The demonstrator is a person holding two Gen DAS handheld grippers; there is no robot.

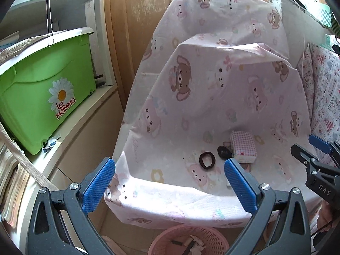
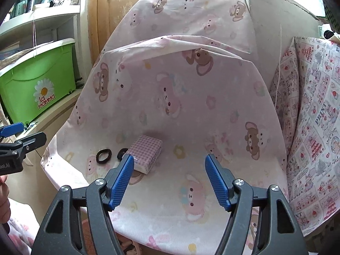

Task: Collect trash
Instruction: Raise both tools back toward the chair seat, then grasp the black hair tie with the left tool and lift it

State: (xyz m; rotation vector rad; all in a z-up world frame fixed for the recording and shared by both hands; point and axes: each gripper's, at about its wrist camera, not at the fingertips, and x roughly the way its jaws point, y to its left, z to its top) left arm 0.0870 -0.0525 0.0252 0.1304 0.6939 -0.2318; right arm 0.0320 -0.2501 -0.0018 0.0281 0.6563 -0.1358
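Both your jaws stand open and empty. The pink checked tissue pack (image 2: pixel 146 154) lies just beyond your right gripper (image 2: pixel 169 180), off its left jaw, long axis slanting away rightward; your left gripper (image 1: pixel 170 188) sits farther off.

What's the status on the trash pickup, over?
Left gripper open, empty; right gripper open, empty. Checked tissue pack, two black hair ties on the covered chair. Pink basket below holds scraps. Nothing blocking.
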